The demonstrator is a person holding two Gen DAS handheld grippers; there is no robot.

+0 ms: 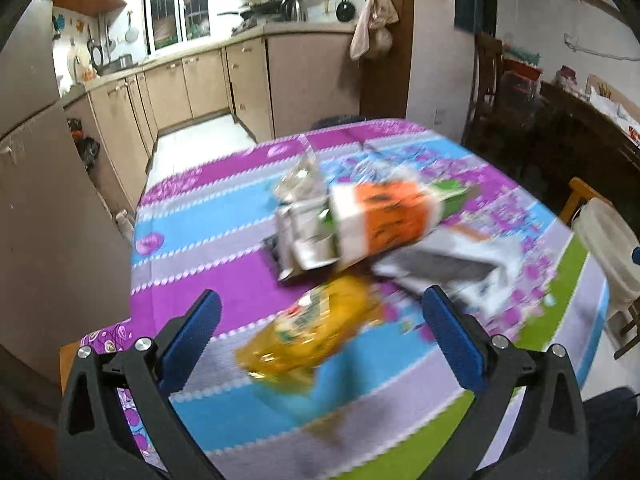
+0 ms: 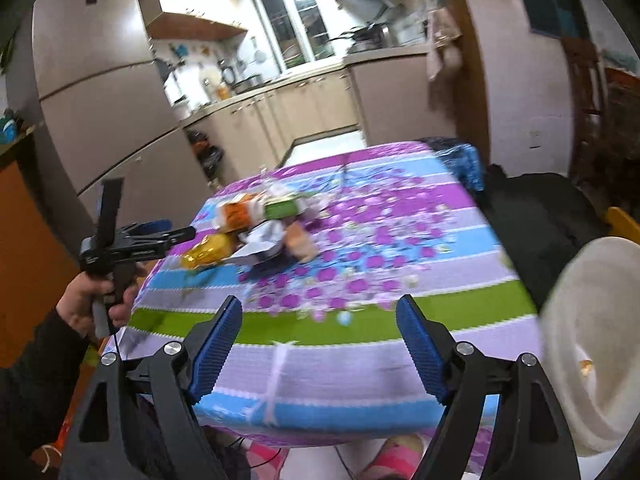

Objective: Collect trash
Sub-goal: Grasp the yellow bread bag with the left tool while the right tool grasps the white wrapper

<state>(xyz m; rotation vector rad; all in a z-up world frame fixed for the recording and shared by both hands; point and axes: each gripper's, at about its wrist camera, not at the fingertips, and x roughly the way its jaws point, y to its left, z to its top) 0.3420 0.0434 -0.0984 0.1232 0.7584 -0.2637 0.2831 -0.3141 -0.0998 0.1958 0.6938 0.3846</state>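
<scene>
Starting at the left of the right wrist view, we see a sleeved hand (image 2: pixel 90 300) holding the left gripper (image 2: pixel 160 232) side-on, level with the near left corner of the bench (image 2: pixel 360 376), which is draped in a cloth of purple, blue, lilac and green stripes. In its own view the left gripper (image 1: pixel 320 312) has its blue pads spread wide with nothing between them; a yellow snack bag (image 1: pixel 308 334) lies on the cloth just beyond and between the fingers, untouched.

Moving right, the trash sits in one loose pile on the left half of the bench. Behind the yellow snack bag lies a crumpled silver wrapper (image 1: pixel 304 240) with a clear plastic piece (image 1: pixel 300 184) just past it. Against the wrapper's right side leans an orange and white carton (image 1: pixel 384 224), tilted, with a green end showing. To its right and slightly nearer lies a flat white and grey box (image 1: pixel 444 268). All of it is blurred.

Further right, the right gripper (image 2: pixel 320 320) hangs over the near edge of the bench, its jaws also parted and empty, well apart from the pile. At the far right of that view a white bucket (image 2: pixel 592 344) stands beside the bench, its mouth tipped toward us, with a small orange scrap inside.
</scene>
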